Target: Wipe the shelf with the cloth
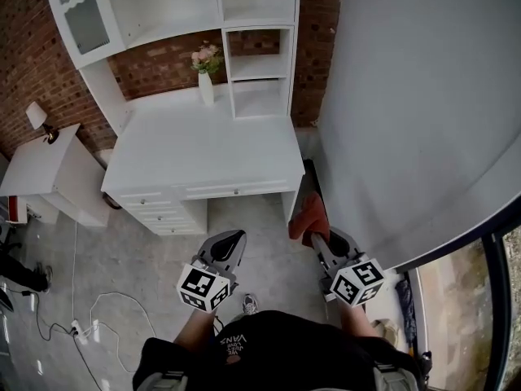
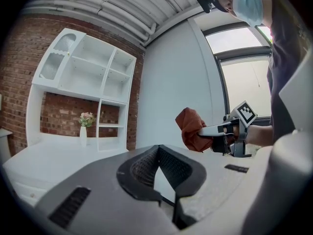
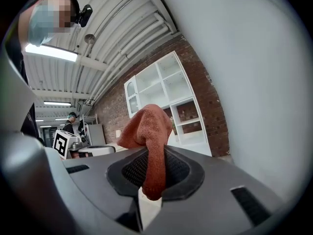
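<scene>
A rust-red cloth (image 1: 309, 216) hangs bunched from my right gripper (image 1: 316, 236), which is shut on it; in the right gripper view the cloth (image 3: 149, 141) runs down between the jaws. My left gripper (image 1: 230, 245) is shut and holds nothing, its jaws meeting in the left gripper view (image 2: 157, 170). Both grippers hover above the floor in front of the white desk (image 1: 203, 149). The white shelf unit (image 1: 256, 63) rises at the back of the desk, well ahead of both grippers. From the left gripper view the cloth (image 2: 191, 129) shows to the right.
A white vase with pink flowers (image 1: 206, 73) stands on the desk by the shelf. A grey wall (image 1: 423, 96) runs close on the right. A low white side table with a lamp (image 1: 41, 169) is at left, and white cables (image 1: 98, 312) lie on the floor.
</scene>
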A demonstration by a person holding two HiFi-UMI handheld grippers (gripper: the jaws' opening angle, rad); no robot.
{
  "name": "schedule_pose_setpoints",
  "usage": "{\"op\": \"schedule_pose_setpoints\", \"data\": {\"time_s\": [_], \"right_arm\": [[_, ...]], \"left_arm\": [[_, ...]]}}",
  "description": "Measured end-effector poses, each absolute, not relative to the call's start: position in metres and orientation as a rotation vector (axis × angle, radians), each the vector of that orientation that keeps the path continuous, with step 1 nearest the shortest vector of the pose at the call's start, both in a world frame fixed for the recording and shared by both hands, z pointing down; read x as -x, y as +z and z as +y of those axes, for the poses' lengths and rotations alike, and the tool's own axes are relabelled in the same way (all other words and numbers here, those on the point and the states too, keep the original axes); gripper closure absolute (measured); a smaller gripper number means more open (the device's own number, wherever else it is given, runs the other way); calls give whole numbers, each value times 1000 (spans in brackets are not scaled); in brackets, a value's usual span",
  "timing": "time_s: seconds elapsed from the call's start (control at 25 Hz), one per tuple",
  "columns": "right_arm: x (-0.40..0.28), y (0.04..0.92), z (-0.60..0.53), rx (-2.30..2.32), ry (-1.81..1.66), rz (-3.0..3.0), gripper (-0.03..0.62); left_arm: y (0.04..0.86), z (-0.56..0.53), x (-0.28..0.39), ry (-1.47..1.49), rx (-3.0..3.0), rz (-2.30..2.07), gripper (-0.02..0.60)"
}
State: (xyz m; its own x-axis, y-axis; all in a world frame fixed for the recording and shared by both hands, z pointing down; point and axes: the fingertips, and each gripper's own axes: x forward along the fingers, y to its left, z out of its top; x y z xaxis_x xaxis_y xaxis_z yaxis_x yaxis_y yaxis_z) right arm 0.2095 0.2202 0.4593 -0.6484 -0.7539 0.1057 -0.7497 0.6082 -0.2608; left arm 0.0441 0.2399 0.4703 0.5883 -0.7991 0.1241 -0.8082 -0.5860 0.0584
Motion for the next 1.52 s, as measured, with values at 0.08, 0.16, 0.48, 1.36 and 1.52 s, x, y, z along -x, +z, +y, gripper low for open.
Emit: {"op": "schedule_pose_setpoints", "data": {"time_s": [0.08,0.16,0.48,1.36,1.52], "right_arm": [[-193,457,203,1322,-442,2792,540],[-177,454,188,1338,-437,2781,540],[-141,455,147,1422,-454,2737,540],[-157,458,-45,1288,-445,2831,540],[-166,456,-78,1248,-436,2856,540]], "left_arm": [[469,224,-26,135,-2706,-1363,575],[467,209,-8,138,-2711,-1357,575],[469,159,38,142,-2724,-1307,575],[474,-6,16,135,-2649,-1447,575],[471,-35,3,116,-2632,-1484,575]]}}
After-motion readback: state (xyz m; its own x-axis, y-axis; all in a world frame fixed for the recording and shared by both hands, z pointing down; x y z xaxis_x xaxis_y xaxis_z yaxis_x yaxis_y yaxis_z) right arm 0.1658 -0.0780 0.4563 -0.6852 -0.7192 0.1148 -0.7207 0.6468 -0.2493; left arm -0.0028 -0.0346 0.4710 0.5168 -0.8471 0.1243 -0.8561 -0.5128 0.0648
